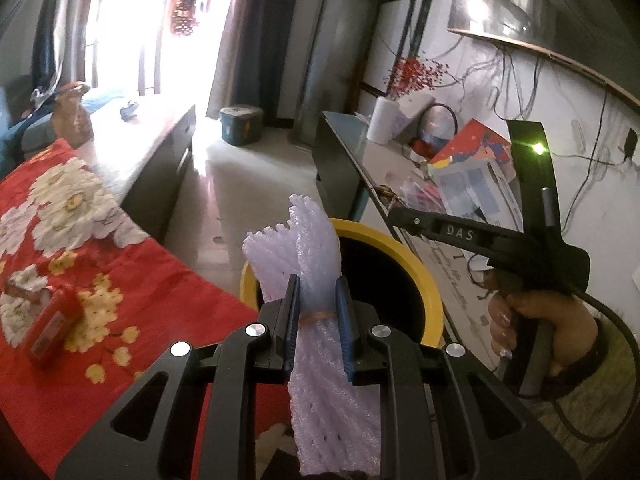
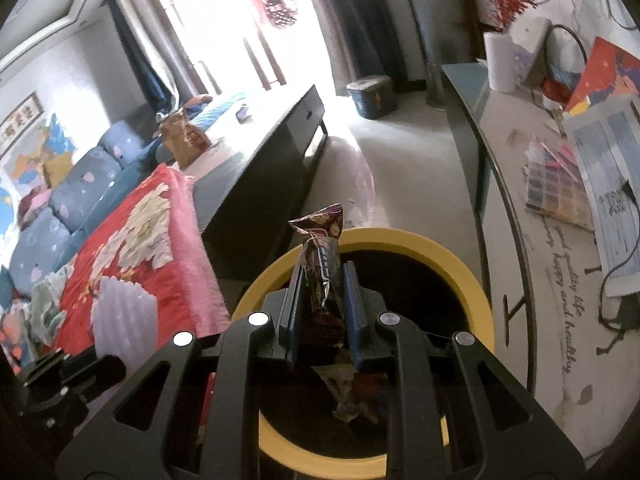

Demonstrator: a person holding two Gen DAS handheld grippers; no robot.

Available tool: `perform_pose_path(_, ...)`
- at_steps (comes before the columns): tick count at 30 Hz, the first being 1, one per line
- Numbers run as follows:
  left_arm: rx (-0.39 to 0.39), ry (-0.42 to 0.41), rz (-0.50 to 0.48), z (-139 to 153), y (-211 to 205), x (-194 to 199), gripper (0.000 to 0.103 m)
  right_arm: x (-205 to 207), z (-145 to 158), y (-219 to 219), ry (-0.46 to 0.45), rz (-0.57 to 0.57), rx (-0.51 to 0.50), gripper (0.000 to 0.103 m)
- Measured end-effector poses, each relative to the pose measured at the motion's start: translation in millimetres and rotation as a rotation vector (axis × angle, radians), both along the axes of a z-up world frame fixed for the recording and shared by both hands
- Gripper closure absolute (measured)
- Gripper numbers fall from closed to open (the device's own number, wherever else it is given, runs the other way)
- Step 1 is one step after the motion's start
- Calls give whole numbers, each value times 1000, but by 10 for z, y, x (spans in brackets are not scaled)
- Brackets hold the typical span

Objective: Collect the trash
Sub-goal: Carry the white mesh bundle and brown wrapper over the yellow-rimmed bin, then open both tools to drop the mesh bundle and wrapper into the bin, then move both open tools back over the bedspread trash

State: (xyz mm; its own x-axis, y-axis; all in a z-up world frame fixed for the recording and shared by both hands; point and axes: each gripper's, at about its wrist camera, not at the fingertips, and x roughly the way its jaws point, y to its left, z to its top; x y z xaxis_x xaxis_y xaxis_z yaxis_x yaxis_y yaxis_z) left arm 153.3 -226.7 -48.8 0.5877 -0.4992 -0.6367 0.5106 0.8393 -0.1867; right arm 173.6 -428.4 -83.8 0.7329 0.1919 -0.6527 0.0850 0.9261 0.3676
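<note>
A white foam net sleeve (image 1: 316, 248), bound by a rubber band, stands between the pads of my left gripper (image 1: 319, 300), which is shut on it. Behind it is the yellow-rimmed bin (image 1: 416, 268) with a dark inside. My right gripper (image 2: 322, 288) is shut on a brown snack wrapper (image 2: 322, 256) directly above the same bin (image 2: 460, 268). The foam sleeve (image 2: 122, 312) also shows at the lower left of the right wrist view. In the left wrist view a hand (image 1: 548, 320) holds the right gripper's handle at the right.
A red floral blanket (image 1: 100, 248) with a small red box (image 1: 52, 332) lies to the left. A dark low table (image 2: 272, 168) stands beyond it. On the right a cluttered glass-topped desk (image 2: 516, 184) holds papers, boxes and cables. A small lidded tub (image 2: 372, 96) sits on the floor.
</note>
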Motion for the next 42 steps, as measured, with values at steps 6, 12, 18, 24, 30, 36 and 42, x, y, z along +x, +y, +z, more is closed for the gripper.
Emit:
perform_pose_path(6, 21, 15, -43, -197, -212, 101, 86, 4, -95, -150, 20, -33, 20, 88)
perform_pose_path(12, 24, 31, -74, -364, -358, 217, 84, 27, -198, -230, 44, -51, 41, 88)
perform_pose_path(18, 14, 78, -57, -561, -360, 415, 36, 21, -253, -310, 52, -86, 64, 54)
perform_pose_path(24, -24, 54, -61, -502, -248, 411, 14, 28, -238, -316, 44, -100, 61, 44)
perform_pose_path(30, -24, 0, 24, -320, -22, 382, 10, 11, -139, -209, 13, -78, 43, 37)
perform_pose_path(36, -18, -29, 127, -187, 300, 408, 10, 10, -35, -51, -11, -38, 35, 36)
perform_pose_path(42, -19, -53, 205, -69, 595, 404, 10, 0, 73, 203, -32, 14, 23, 35)
